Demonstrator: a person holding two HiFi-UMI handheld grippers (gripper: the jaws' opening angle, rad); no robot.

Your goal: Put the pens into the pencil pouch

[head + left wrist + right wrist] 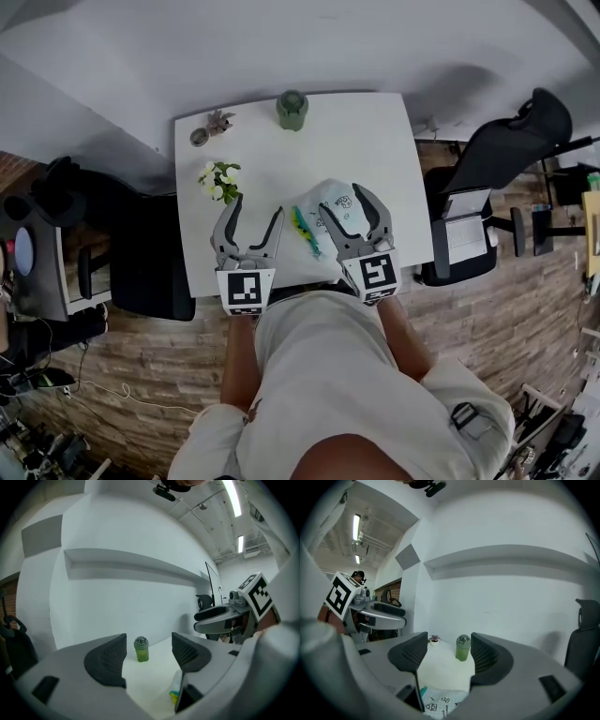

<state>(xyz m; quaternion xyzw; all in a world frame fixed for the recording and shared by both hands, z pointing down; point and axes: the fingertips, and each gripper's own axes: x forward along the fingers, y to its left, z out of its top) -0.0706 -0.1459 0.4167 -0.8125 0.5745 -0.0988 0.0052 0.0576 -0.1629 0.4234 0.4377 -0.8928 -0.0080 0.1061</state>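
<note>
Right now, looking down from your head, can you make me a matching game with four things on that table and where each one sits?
Things:
1. green bottle
2. white flowers
3. pencil pouch
4. pens

Places:
A. on the table between the left claw and the right claw
B. middle of the table's far edge
C. below the open right claw
D. near the table's left edge, beyond the left claw

Pairs: 1-B, 2-D, 3-C, 4-A
</note>
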